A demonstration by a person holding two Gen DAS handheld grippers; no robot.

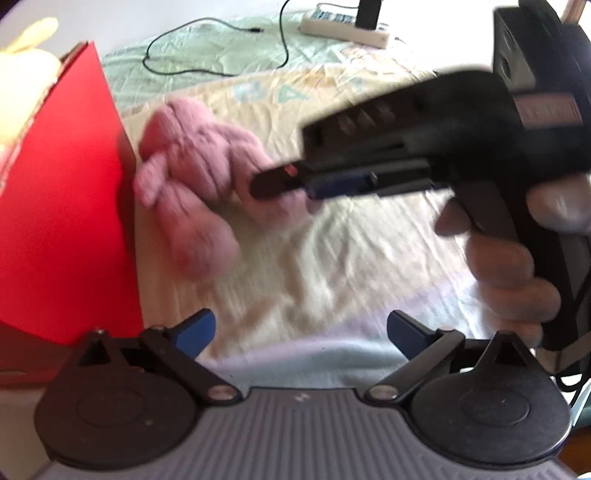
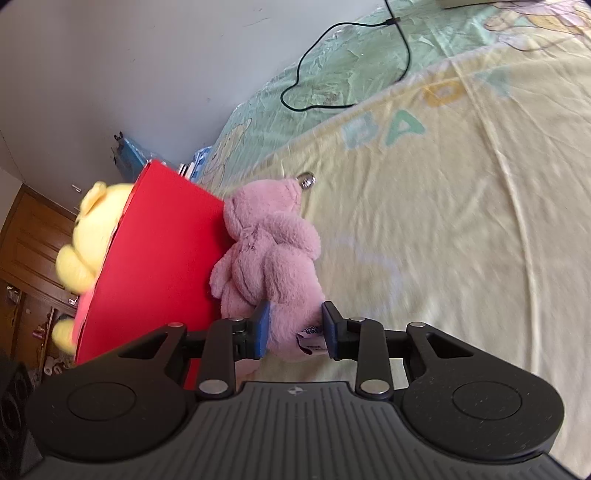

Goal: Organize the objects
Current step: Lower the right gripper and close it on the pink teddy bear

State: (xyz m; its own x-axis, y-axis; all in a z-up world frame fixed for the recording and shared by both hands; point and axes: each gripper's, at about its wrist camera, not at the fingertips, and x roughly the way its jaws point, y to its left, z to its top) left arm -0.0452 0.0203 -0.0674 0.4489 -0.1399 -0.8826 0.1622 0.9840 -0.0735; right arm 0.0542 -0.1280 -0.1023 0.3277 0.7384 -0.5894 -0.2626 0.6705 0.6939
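A pink plush toy (image 2: pixel 269 251) lies on the yellow bedsheet (image 2: pixel 461 221), leaning against the side of a red box (image 2: pixel 159 251). My right gripper (image 2: pixel 295 328) is shut on the toy's lower end, with a blue pad on each side of it. A yellow plush toy (image 2: pixel 92 236) sticks out of the box's top. In the left wrist view, the right gripper (image 1: pixel 266 184) reaches in from the right, held by a hand (image 1: pixel 509 273), with its tip at the pink plush toy (image 1: pixel 192 206). My left gripper (image 1: pixel 301 328) hangs open over the sheet, holding nothing. The red box (image 1: pixel 62 206) stands at its left.
A black cable (image 2: pixel 332 74) loops over the green part of the sheet at the far end. A white power strip (image 1: pixel 343 27) and a black speaker (image 1: pixel 535 48) sit at the far right. A wooden door and clutter (image 2: pixel 33 258) lie beyond the box.
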